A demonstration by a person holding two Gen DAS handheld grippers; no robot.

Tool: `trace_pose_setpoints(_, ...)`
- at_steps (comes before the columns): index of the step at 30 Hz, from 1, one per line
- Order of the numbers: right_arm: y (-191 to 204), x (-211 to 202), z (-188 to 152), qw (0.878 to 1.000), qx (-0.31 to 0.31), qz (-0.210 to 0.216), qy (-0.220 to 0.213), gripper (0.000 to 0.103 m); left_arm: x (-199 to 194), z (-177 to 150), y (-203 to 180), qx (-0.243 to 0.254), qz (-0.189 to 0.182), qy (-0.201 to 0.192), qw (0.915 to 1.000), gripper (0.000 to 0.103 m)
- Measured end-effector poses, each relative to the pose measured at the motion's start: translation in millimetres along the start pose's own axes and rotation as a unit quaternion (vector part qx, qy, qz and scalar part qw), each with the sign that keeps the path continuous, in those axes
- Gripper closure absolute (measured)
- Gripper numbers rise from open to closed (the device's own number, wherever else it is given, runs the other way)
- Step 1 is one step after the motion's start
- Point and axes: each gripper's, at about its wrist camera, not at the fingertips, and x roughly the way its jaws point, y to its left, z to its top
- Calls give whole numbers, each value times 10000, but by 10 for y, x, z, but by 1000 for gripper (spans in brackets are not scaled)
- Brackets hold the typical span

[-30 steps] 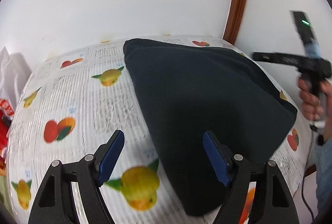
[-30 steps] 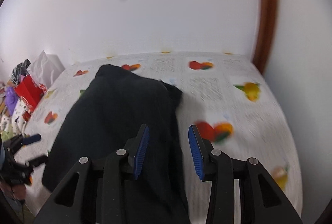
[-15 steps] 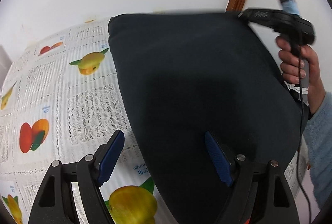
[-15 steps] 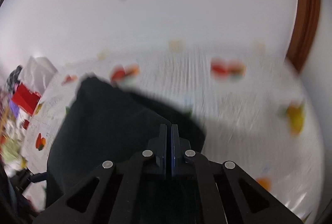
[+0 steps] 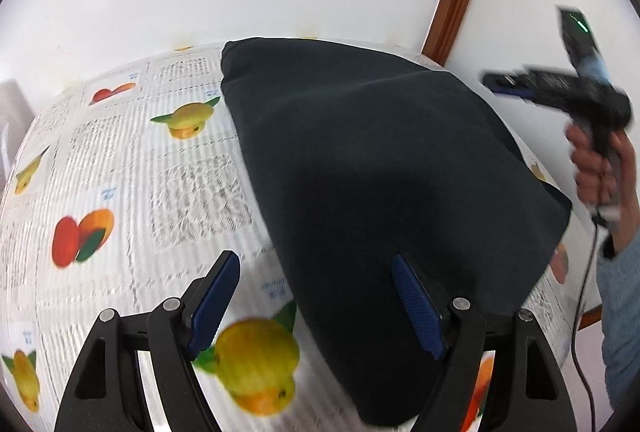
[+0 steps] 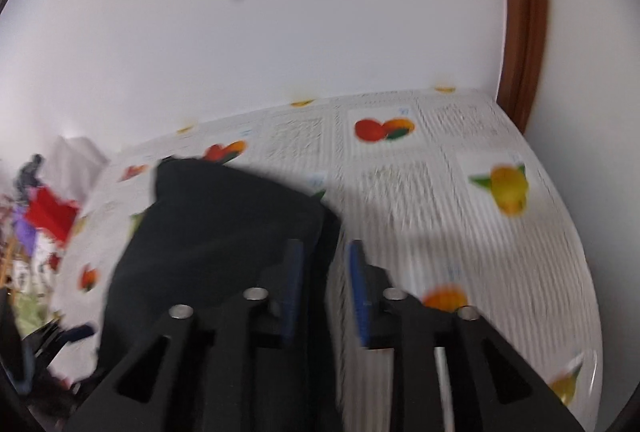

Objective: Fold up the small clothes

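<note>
Now my left gripper [image 5: 316, 306] spread wide over the dark garment [image 5: 372, 167] edge, my right gripper [image 6: 325, 286] opening narrowly, nothing pinched, fruit-print tablecloth [image 5: 120, 159] beneath

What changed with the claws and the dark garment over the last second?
The right claw pinched shut half a second ago and is now opening, the dark garment released and lying flat. The left claw stayed wide open over the garment's edge on the fruit-print tablecloth.
</note>
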Motion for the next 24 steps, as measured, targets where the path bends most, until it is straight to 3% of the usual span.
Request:
trace_pose_setpoints(6, 156, -376, -713, 9993, -323, 177, 15, 67, -185, -251, 5, -134, -182, -65, 9997, 26)
trace_pose_setpoints(9, 227, -337, -820, 9989, -400, 256, -37, 67, -181, -308, -39, -146, -168, -62, 9997, 26)
trace_pose_setpoints(12, 254, -85, -822, 9990, -419, -119, 48, 69, -118, -349, -74, -234, -64, -12, 9997, 25)
trace_pose_setpoints(13, 244, -23, -806, 9992, -392, -58, 112, 94, -107, -363, -85, -286, -53, 14, 9996, 25)
trace_pose_setpoints(14, 213, -12, -789, 9992, -370, 70, 100, 98, -105, -373, -94, -311, -38, 17, 9995, 25)
trace_pose_setpoints(16, 43, -197, -768, 9987, -69, 322, -388, 99, -144, -392, -113, -310, -37, -7, 9995, 24)
trace_pose_setpoints(19, -159, -276, -799, 9968, 371, 604, -358, 99, -227, -449, -140, -227, -79, -33, 9997, 24)
trace_pose_setpoints(24, -194, -498, -938, 9985, 340, -345, -258, 97, -389, -566, -149, -95, 12, -114, 9999, 25)
